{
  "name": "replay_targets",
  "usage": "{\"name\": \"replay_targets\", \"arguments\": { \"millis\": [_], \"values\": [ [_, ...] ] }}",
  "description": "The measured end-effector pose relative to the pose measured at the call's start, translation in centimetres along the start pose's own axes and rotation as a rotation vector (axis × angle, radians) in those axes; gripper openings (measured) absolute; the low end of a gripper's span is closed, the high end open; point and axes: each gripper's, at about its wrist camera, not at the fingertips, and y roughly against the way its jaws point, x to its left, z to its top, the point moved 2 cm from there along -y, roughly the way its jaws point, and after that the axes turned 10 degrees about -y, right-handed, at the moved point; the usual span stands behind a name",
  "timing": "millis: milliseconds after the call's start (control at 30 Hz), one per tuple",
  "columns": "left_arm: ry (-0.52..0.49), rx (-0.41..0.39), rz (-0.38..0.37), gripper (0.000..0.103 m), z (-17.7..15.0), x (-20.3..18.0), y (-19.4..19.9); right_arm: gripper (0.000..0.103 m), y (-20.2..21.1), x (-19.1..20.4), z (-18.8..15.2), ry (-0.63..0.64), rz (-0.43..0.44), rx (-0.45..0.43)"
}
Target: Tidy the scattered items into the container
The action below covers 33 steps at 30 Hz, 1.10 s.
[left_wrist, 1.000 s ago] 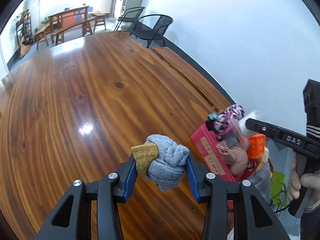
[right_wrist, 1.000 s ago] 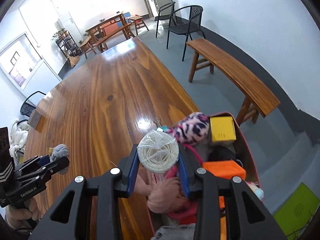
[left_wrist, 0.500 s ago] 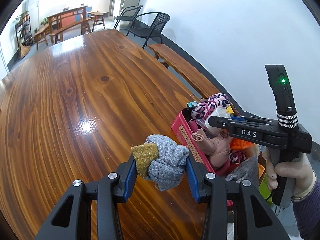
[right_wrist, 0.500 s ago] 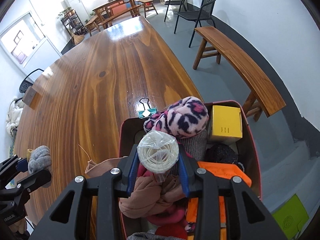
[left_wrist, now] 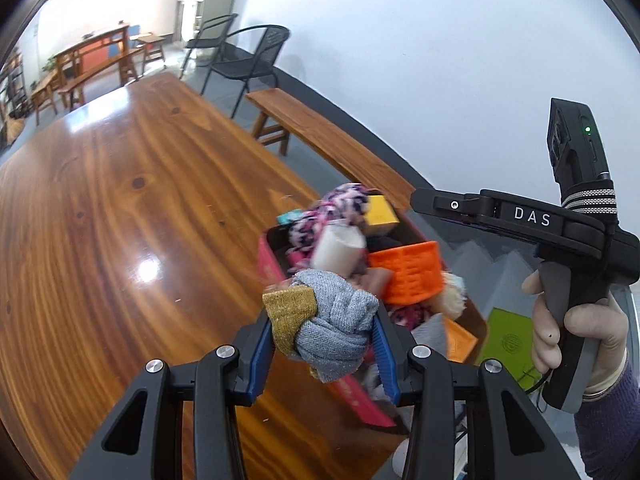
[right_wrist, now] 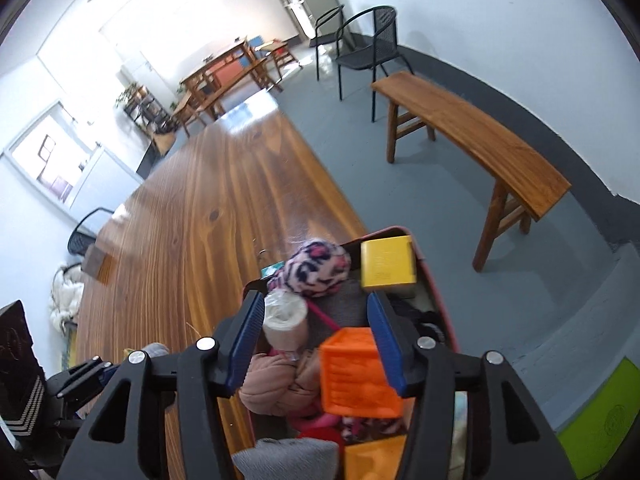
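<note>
A grey sock bundle [left_wrist: 340, 312] with a mustard cuff is clamped between the blue pads of my left gripper [left_wrist: 322, 322], which is shut on it, above the near-left corner of the pink container [left_wrist: 267, 258]. My right gripper [right_wrist: 316, 308] hangs over the full container [right_wrist: 438, 296] with its jaws opening. A white wrapped roll [right_wrist: 285, 320] is between them, loose, close to the left pad and blurred above the clothes. In the left wrist view the same roll [left_wrist: 338, 246] shows over the pile, with the right gripper's body at the right in a hand [left_wrist: 576, 320].
The container holds an orange basket [right_wrist: 360, 372], a yellow box [right_wrist: 386, 262], a pink leopard sock [right_wrist: 316, 268] and pink cloth. It stands at the right edge of the long wooden table [left_wrist: 120, 220]. A wooden bench [right_wrist: 472, 136] and grey floor lie beyond.
My right gripper moved over the container and its jaws parted, letting the white roll go. My left gripper carried the sock bundle rightward to the container's edge.
</note>
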Motion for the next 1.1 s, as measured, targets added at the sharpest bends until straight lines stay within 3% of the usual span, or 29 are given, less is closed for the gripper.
{"name": "replay_targets", "arguments": {
  "millis": [200, 400, 533, 733, 900, 967, 1100],
  "values": [
    [-0.066, 0.024, -0.059, 0.046, 1.2, -3.1, -2.4, 0.058, 2.5, -3.0, -0.7, -0.067, -0.028, -0.032],
    [-0.083, 0.099, -0.067, 0.046, 1.2, -4.1, -6.1, 0.058, 3.1, -5.6, -1.3, -0.109, -0.052, -0.036],
    [-0.1, 0.102, -0.05, 0.047, 1.1, -4.4, -6.8, 0.058, 3.2, -6.7, -1.5, -0.125, -0.057, -0.038],
    [-0.084, 0.111, -0.068, 0.076, 1.3, -4.8, -6.9, 0.058, 3.1, -6.9, -1.8, -0.126, -0.05, -0.028],
    [-0.056, 0.109, -0.021, 0.081, 1.2, -4.8, -6.3, 0.058, 3.1, -6.7, -1.9, -0.12, -0.04, -0.02],
    [-0.029, 0.094, 0.013, 0.092, 1.2, -4.4, -5.5, 0.062, 3.2, -6.8, -2.0, -0.115, -0.037, -0.016],
    [-0.005, 0.037, 0.136, 0.092, 1.3, -3.6, -2.8, 0.069, 3.7, -6.3, -2.3, -0.089, -0.045, -0.007]
  ]
}}
